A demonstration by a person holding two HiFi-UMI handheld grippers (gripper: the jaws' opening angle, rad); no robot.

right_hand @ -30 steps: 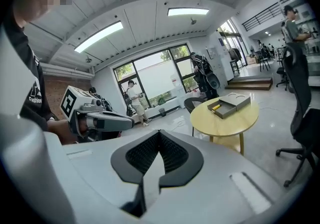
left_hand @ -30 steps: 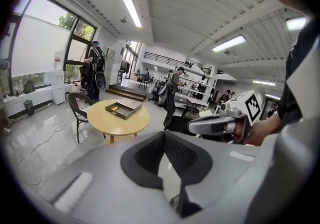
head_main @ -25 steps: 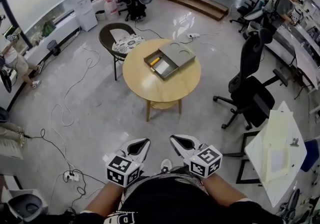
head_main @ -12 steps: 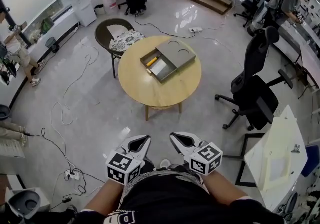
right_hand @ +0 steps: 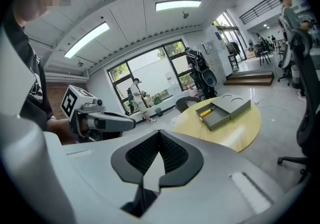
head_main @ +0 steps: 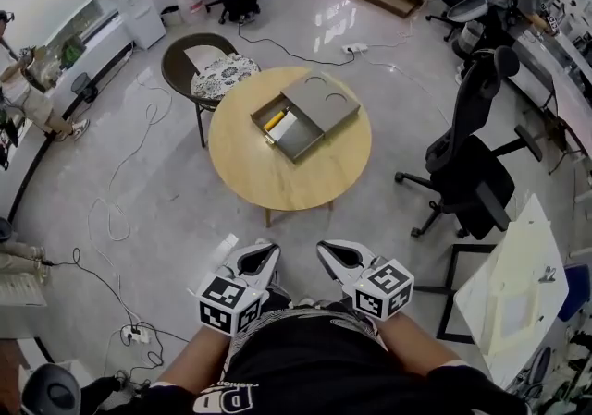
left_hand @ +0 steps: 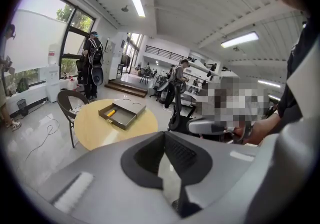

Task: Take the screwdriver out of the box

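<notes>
The screwdriver (head_main: 275, 120), its yellow handle showing, lies inside the pulled-out tray of the grey box (head_main: 321, 96), at the tray's left end in the head view. The box sits on the round wooden worktop (head_main: 277, 177), on its far half. A dark chair (head_main: 215, 71) with a patterned cushion stands just beside the worktop's far-left edge. A black office chair (head_main: 467, 164) stands on the floor (head_main: 166, 191) to the worktop's right.

Both tools are held low and close to the person's body, side by side and well apart from the worktop. The left tool (head_main: 263, 250) has its jaws closed tip to tip with nothing between them. The right tool (head_main: 326, 248) is likewise closed and empty.
</notes>
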